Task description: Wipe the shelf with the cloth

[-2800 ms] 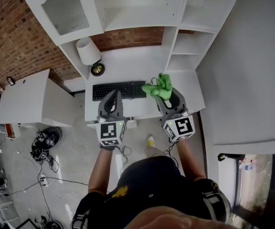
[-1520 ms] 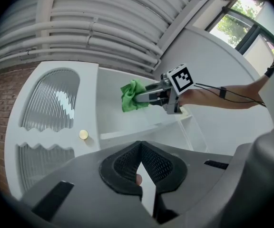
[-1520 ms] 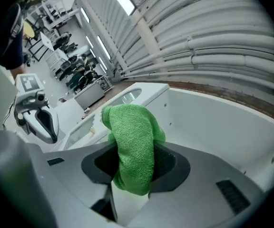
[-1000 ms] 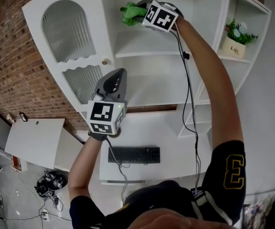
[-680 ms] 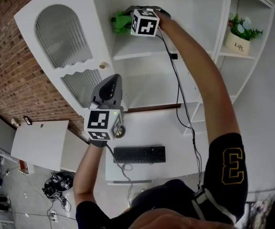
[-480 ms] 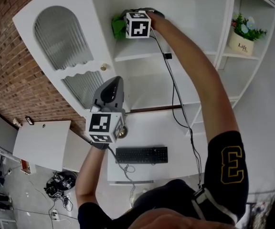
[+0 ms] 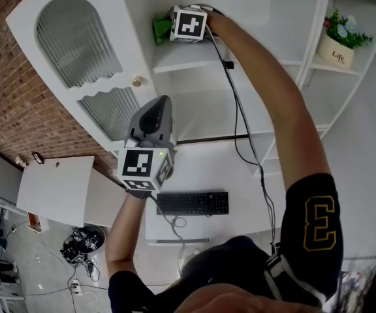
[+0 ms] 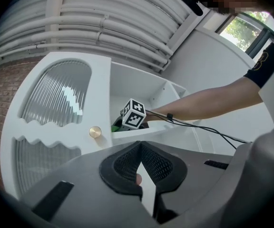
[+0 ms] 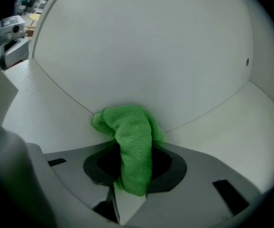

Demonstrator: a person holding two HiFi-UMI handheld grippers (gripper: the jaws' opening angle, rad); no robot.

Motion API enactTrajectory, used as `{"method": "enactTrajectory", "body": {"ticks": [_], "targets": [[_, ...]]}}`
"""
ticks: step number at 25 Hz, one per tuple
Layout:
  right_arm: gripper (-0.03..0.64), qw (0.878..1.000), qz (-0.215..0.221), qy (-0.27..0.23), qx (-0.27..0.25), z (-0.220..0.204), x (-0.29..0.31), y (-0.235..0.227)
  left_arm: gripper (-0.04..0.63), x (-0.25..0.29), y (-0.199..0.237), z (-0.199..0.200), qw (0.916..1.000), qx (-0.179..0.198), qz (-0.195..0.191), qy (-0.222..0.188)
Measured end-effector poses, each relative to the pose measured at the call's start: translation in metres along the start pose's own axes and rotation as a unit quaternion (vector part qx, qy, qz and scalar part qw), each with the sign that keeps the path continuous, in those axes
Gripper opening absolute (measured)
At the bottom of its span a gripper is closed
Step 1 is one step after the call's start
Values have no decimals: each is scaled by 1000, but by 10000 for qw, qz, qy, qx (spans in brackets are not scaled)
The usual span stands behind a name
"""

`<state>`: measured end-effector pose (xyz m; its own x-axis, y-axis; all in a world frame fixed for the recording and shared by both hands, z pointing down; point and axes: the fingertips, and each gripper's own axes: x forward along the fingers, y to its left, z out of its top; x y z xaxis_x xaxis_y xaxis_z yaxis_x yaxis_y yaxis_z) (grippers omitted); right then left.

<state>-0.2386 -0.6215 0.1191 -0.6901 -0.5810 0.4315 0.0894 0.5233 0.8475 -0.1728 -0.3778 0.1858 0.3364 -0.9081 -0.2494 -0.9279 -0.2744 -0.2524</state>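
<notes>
Right gripper view: the right claw [image 9: 133,172] is pinching a bunched green microfibre cloth [image 9: 130,127]. The wad pokes out ahead of the claw, into the corner where white panels meet. In the head view this claw reaches high into a white cabinet. The white painted shelf board [image 7: 191,57] lies just below the claw.

The left claw [image 8: 141,148] is pressed together and holds nothing. It is raised well below and to the left of the right claw, in front of a white cabinet door with ribbed glass and a round brass knob [image 7: 136,81].

Likely risks:
- Only a narrow fold sits in the pinch, so rubbing hard along the shelf could drag the cloth free.
- If the wad folds aside, the hard claw tips could scrape the paint.
- A thin black cable [image 7: 237,109] hangs under the right claw's arm and may snag on the shelf edge.
- The small bunch covers little board per pass, so strips may be missed.
</notes>
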Motion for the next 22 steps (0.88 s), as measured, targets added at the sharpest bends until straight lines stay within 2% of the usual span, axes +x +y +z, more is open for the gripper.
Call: {"method": "enactTrajectory", "body": {"ticks": [5,11,16,22], "targets": [[117,9999,2,-51,-99,3,1,-1,18,6,-4,-4,9999,-99,-45,-21],[118,9998,26,-111,146,-2,-1,0,18,8,-12,-14,9998,-192,-33,43],[117,9997,-60,54,240,-15,-5,-4,18,7,-13,-20,9997,-213,-53,120],[117,9983,-218,356,412,-43,-25,-4,18,6,-31,-19,9997,-203,-168,17]]}}
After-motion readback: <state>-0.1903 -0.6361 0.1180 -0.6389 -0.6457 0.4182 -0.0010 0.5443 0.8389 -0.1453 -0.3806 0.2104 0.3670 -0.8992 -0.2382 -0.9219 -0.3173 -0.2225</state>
